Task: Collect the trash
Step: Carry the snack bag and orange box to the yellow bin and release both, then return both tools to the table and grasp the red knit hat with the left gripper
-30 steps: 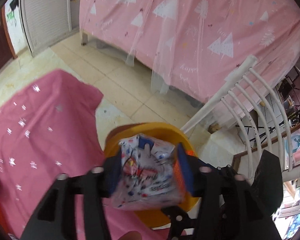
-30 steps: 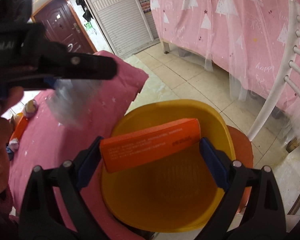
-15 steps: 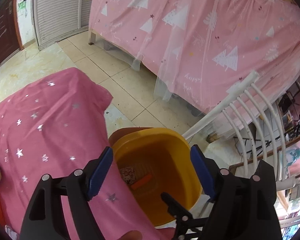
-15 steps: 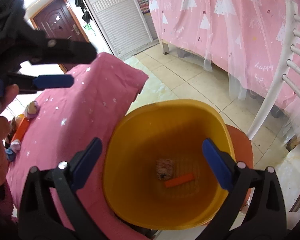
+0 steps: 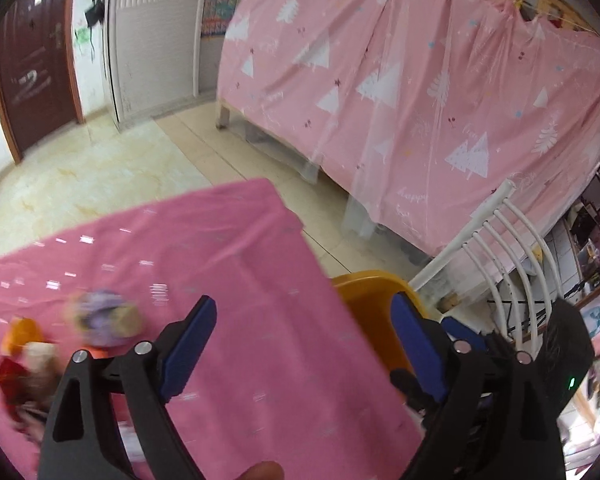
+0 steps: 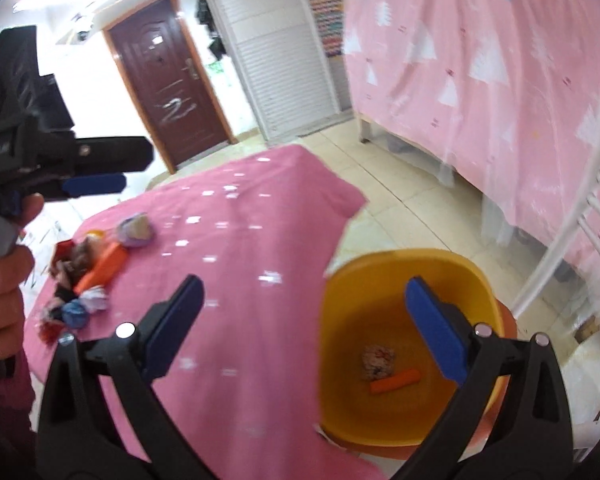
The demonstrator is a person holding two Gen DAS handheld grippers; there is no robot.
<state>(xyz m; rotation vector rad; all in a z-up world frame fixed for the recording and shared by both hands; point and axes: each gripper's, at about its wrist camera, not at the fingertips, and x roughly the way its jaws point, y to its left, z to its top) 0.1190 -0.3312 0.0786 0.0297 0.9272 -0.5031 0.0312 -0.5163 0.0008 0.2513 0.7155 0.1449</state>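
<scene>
My right gripper (image 6: 303,282) is open and empty, hanging over the gap between the pink table and the yellow bin (image 6: 400,258). In the bin lie a crumpled printed wrapper (image 6: 377,361) and an orange box (image 6: 396,381). My left gripper (image 5: 302,304) hangs above the pink tablecloth (image 5: 228,264); its jaws are opening with nothing between them. The bin's rim (image 5: 364,284) shows just past its right finger. A blurred pile of trash (image 5: 100,316) lies on the cloth to its left. In the right wrist view that pile (image 6: 96,268) sits at the table's left, below the left gripper (image 6: 132,170).
A white slatted chair (image 5: 500,232) stands right of the bin, which rests on an orange stool (image 6: 508,320). A pink curtain with white trees (image 5: 420,100) covers the bed behind. Tiled floor (image 5: 100,176) runs to a brown door (image 6: 168,92). A hand (image 6: 4,264) holds the left gripper.
A second ago the left gripper held the wrapper and the right held the orange box over the bin. Both now lie in the bin. Both grippers opened and swung up and left toward the table.
</scene>
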